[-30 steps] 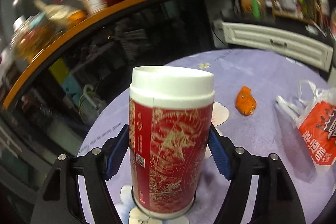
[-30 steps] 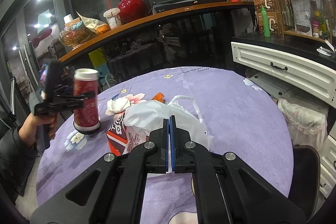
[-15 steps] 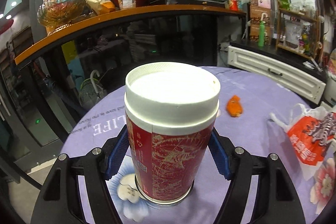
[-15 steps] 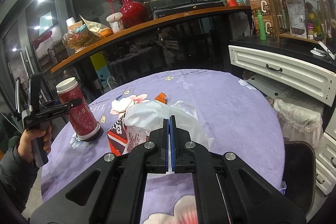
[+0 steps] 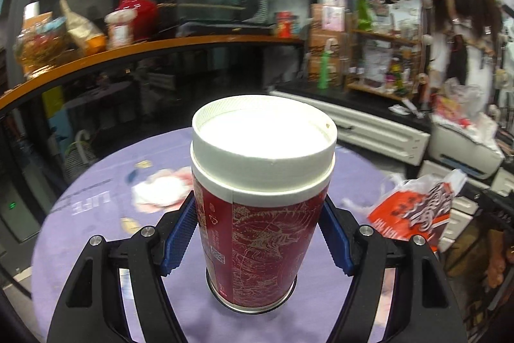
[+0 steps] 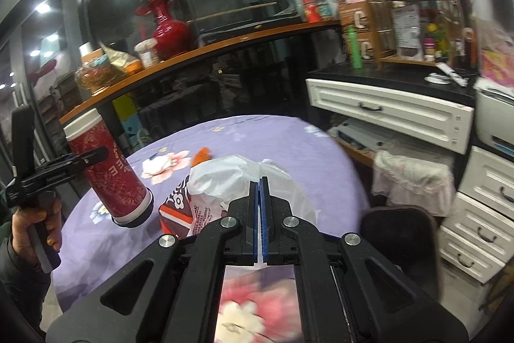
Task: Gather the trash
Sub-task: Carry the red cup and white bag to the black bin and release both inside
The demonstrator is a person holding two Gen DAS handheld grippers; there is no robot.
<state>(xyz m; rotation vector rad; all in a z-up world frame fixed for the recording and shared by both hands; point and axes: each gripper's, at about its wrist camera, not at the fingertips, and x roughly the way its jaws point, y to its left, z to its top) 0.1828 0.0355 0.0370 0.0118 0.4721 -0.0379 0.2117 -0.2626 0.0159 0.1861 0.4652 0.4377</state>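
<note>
My left gripper [image 5: 258, 238] clamped on red cup [image 5: 257, 230], tilted above table's [image 6: 308, 147] left edge; right gripper [image 6: 259, 214] closed on plastic bag [image 6: 231, 179].

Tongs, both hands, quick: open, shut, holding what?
Left tongs: shut on the red cup, lifted and tilted above the table.
Right tongs: shut on the edge of the plastic bag.

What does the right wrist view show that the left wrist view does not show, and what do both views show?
Only the right wrist view shows the hand holding the left gripper, the tilt of the cup, the orange scrap, and the right gripper shut on the bag. Only the left wrist view shows the flat top of the cup's white lid. Both show the red paper cup clamped in the left gripper, the white and red plastic bag and the purple flowered tablecloth.
</note>
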